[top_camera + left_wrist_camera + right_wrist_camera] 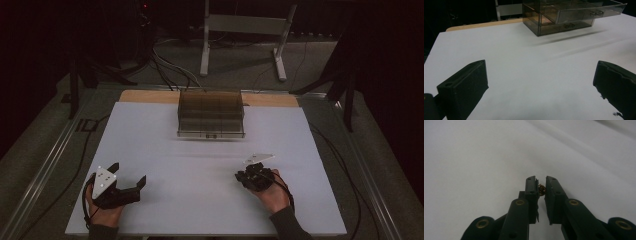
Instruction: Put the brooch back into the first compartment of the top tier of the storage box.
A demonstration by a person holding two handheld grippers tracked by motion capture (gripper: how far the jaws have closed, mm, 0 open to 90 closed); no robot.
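Dim room, white worktop (200, 200). Smoky drawer organizer (211, 114) upper centre, top drawer pulled out, likely awaiting item. Right hand-held gripper (541, 188) lower right, nearly closed, pinching tiny gold-brown object (541, 189). Left hand-held gripper (131, 176) lower left, gaping wide, empty, resting clear.

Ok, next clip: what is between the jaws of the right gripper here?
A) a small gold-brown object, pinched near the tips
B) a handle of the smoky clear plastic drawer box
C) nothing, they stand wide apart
A: in the right gripper view, the right gripper has its black jaws nearly together on a small gold-brown object over the white table sheet.
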